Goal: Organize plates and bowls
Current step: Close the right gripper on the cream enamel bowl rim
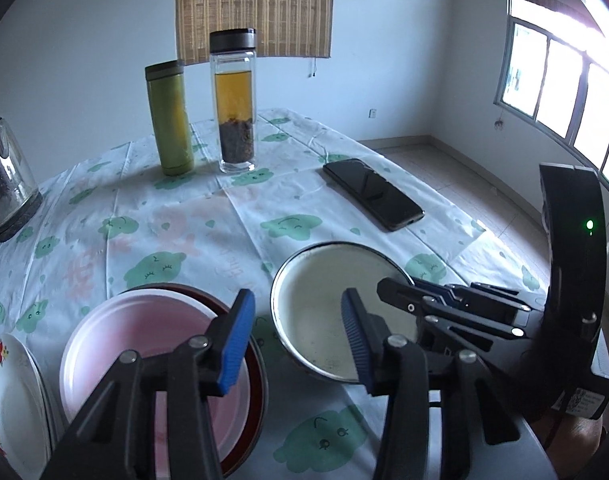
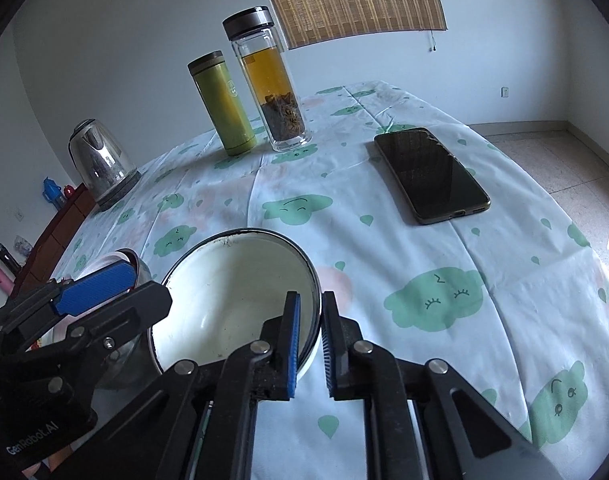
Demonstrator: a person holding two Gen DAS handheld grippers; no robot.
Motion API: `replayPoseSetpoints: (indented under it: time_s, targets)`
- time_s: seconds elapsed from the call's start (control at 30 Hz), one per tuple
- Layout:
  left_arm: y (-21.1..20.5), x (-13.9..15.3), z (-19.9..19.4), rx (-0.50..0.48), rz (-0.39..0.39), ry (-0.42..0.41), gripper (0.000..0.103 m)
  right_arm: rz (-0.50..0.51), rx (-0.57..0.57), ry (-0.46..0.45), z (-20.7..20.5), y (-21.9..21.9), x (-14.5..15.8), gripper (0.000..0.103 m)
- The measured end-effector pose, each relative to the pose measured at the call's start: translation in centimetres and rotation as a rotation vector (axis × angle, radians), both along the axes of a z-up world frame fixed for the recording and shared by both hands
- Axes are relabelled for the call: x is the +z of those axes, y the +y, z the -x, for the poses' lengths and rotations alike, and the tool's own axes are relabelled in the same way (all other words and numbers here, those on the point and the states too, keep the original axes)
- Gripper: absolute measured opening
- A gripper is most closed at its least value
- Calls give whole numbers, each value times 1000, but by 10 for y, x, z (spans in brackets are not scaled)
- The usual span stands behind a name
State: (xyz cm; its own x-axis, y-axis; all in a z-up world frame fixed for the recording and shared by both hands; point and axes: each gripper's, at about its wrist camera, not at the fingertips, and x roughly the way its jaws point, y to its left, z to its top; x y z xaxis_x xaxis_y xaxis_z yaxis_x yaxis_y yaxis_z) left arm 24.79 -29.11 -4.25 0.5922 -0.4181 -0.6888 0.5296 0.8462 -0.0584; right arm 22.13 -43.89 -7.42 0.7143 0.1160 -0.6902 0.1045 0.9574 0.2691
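Observation:
A white enamel bowl with a dark rim sits on the cloud-print tablecloth. My right gripper is shut on its near right rim, one pad inside and one outside; in the left wrist view it reaches in from the right. My left gripper stands open astride the bowl's left rim, its pads clear of it. To the left, a pink bowl rests inside a dark red bowl. A white plate with red flowers lies at the far left edge.
A green flask and a glass tea bottle stand at the back of the table. A black phone lies to the right and a steel kettle stands at the left. The table's edge drops off on the right.

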Motion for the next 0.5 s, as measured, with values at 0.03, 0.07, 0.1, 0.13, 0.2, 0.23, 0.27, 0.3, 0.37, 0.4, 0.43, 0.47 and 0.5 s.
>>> replayPoseSetpoints:
  time_s: [0.03,0.07,0.1,0.13,0.2,0.23,0.27,0.3,0.37,0.4,0.43,0.47,0.5]
  targets:
    - [-1,-1,-1,-1,-4,3,45,-2,-1,2,0,-1,0,11]
    - [-2,-2,-1,-6,-2,10,43,-4,-2,4,0,-1,0,10]
    - [-3,-3,-2,-9,-2,17,40,-5,-6,7,0,-2,-1,10]
    - [-4,-4,-3,-11,-2,23,38,-4,-11,10,0,-3,-1,9]
    - [-5,-6,-3,-14,-3,29,36,0,-18,11,0,-4,-1,8]
    - [-5,-7,-3,-15,-6,30,35,6,-22,10,0,-4,0,8]
    - [-6,-8,-3,-17,-7,31,33,13,-25,9,1,-4,0,8]
    - [-6,-8,-3,-19,-8,34,32,17,-27,9,1,-4,0,8]
    - [-8,-10,-3,-19,-19,35,30,13,-32,12,1,-6,0,8]
    - [-8,-11,-4,-13,-24,36,30,14,-35,15,1,-6,-1,8]
    - [-8,-12,-5,-11,-20,44,30,14,-38,17,1,-7,-1,8]
    - [-8,-13,-5,-6,-24,47,29,13,-40,18,1,-8,-1,8]
    - [-9,-13,-4,-1,-33,39,29,13,-41,19,1,-8,-1,8]
